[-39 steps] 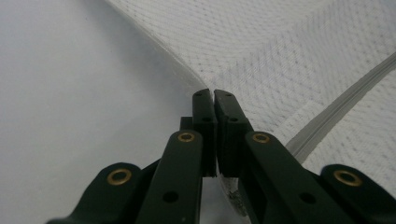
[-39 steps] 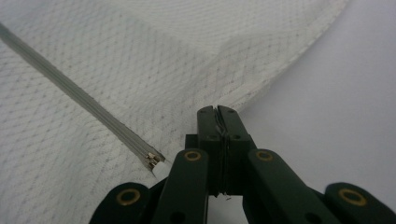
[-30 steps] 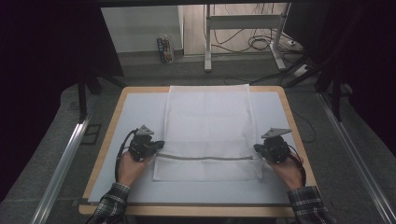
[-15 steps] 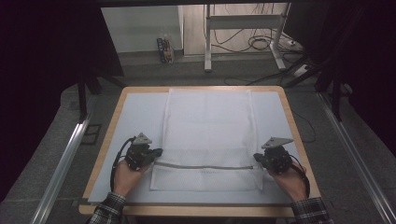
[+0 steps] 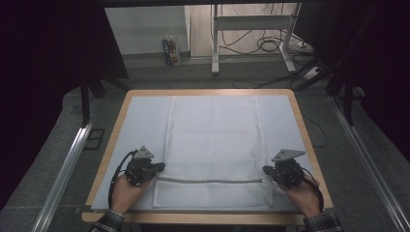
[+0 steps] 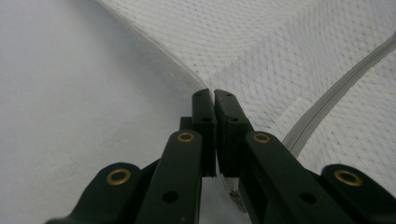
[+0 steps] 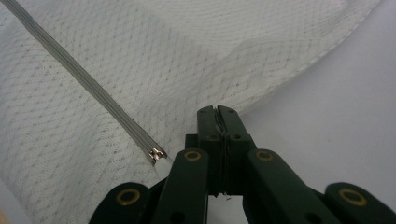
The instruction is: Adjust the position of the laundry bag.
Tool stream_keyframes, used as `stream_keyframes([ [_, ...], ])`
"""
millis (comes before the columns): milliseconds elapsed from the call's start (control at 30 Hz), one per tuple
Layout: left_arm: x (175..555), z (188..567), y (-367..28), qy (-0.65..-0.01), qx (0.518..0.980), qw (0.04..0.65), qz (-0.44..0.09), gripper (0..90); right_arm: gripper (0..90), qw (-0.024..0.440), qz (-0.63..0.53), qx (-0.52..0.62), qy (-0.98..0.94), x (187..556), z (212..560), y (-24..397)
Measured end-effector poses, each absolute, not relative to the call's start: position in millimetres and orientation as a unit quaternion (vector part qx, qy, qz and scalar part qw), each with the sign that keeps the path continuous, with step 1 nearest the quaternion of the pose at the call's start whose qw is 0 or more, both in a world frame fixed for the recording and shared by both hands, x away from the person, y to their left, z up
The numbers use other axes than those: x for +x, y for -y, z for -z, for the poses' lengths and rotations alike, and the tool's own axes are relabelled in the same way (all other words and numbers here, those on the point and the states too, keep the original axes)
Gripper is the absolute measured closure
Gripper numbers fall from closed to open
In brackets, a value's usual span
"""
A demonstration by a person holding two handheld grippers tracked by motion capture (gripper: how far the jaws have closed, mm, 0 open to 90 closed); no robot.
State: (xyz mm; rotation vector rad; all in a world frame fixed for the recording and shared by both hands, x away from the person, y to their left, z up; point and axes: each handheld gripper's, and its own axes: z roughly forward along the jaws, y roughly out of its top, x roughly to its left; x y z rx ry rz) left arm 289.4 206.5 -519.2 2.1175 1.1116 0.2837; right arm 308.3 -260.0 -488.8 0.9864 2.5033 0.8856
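Observation:
A white mesh bag [image 5: 212, 140] lies flat on the pale mat [image 5: 140, 121], its grey zipper [image 5: 210, 181] running left to right close to the near edge. My left gripper [image 5: 158, 167] is shut on the bag's left edge at the zipper's end. In the left gripper view the gripper [image 6: 211, 94] pinches the mesh bag [image 6: 280, 51] beside the zipper [image 6: 327, 100]. My right gripper [image 5: 267, 170] is shut on the bag's right edge. In the right gripper view the gripper [image 7: 217, 110] grips the mesh bag [image 7: 196, 51], with the metal zipper pull [image 7: 156, 155] just to its left.
The mat sits on a table with a wooden rim [image 5: 304, 130]. Metal rails [image 5: 65, 169] run along the floor on both sides. Behind the table stand a white frame [image 5: 215, 38], loose cables [image 5: 270, 46] and a small box [image 5: 170, 50].
Both grippers have drawn back toward the near edge, pulling the bag's zipper end with them. Each stays shut on its edge of the bag.

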Motion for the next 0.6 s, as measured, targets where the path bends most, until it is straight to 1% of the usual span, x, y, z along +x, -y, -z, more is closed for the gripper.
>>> stream_keyframes([
  [300, 286.0, 522.7, -209.6, -0.44, 0.821, 0.35, -0.105, 87.4, 87.6, 0.147, -0.303, 0.338, -0.879, 300.8, 492.3, 261.4],
  [367, 285.8, 523.1, -208.5, -0.44, 0.822, 0.344, -0.109, 85.7, 87.4, 0.145, -0.302, 0.338, -0.879, 300.7, 493.4, 262.1],
  [500, 285.5, 522.9, -206.7, -0.437, 0.823, 0.343, -0.119, 77.2, 84.4, 0.151, -0.306, 0.333, -0.879, 300.9, 493.8, 262.2],
  [600, 285.2, 522.8, -205.8, -0.437, 0.822, 0.342, -0.127, 67.9, 76.6, 0.161, -0.309, 0.33, -0.878, 300.6, 493.6, 262.0],
])
